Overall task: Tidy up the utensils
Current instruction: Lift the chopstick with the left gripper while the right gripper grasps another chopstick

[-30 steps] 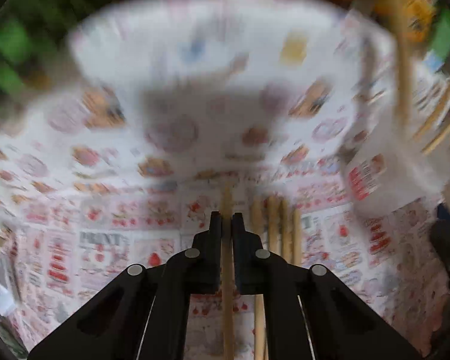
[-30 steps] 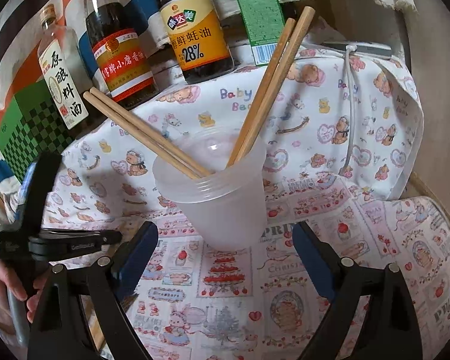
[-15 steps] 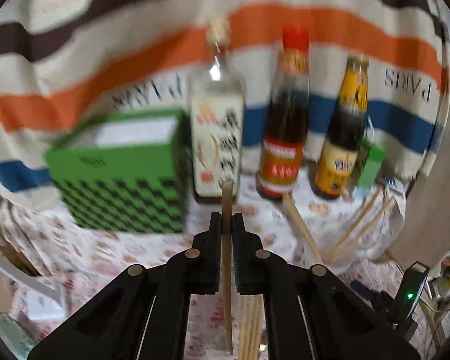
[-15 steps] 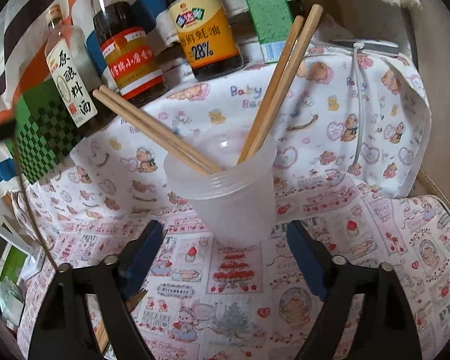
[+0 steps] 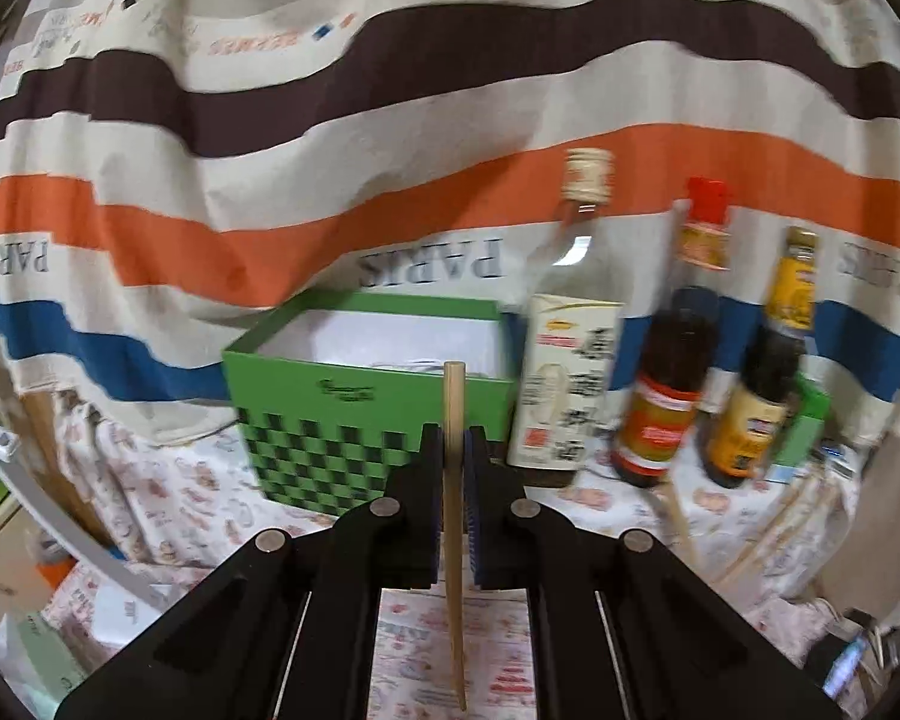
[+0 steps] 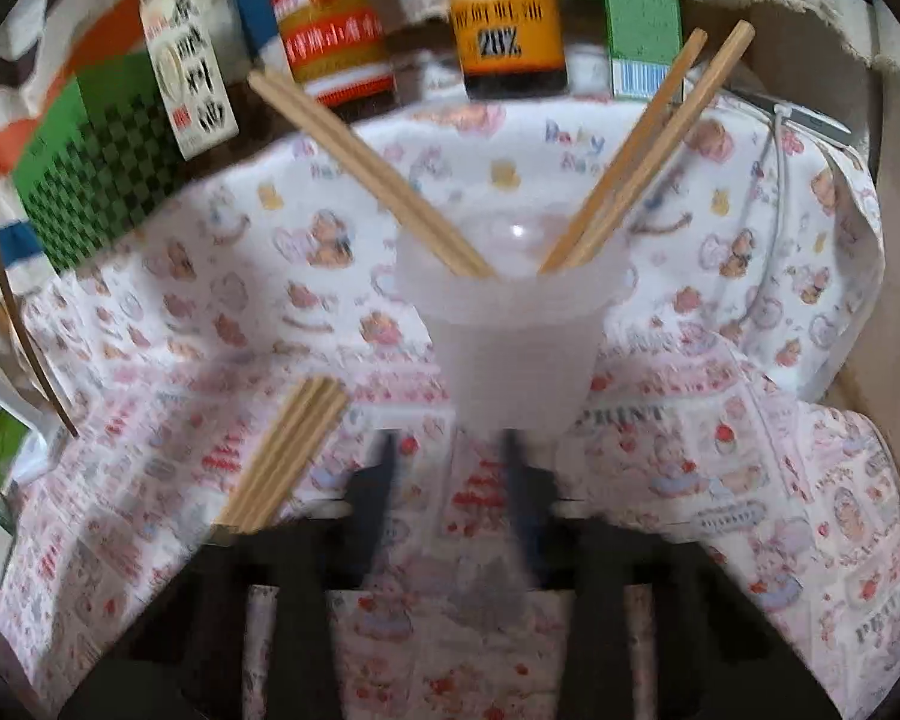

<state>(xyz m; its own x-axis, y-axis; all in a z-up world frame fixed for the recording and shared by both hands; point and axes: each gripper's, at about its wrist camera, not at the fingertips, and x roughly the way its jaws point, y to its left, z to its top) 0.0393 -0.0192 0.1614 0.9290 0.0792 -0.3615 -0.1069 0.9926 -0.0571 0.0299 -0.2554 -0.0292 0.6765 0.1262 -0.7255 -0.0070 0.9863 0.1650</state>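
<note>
One chopstick (image 5: 453,540) was held upright, clenched between the jaws of the left gripper (image 5: 453,450), its blunt top end standing above the fingers and its thin end hanging below them over the printed cloth (image 5: 168,498). Behind it were seen a green checked box (image 5: 330,420), open at the top, and three bottles in a row: a clear bottle (image 5: 570,372) with a white label, a red-capped dark bottle (image 5: 666,372) and a yellow-labelled dark bottle (image 5: 756,396), all before a striped cloth backdrop (image 5: 390,120). In the right wrist view a translucent cup (image 6: 513,330) was recorded standing on the printed cloth, with two pairs of chopsticks in it: one pair (image 6: 366,174) leaning left, the other (image 6: 648,150) leaning right. A loose bundle of chopsticks (image 6: 288,456) was found lying flat on the cloth, near the cup to its left and apart from it. The right gripper (image 6: 450,462) was blurred; its jaws were closing just before the cup's base, and nothing could be made out between them. A green carton (image 6: 642,6) was noted at the back beside the bottles.
</note>
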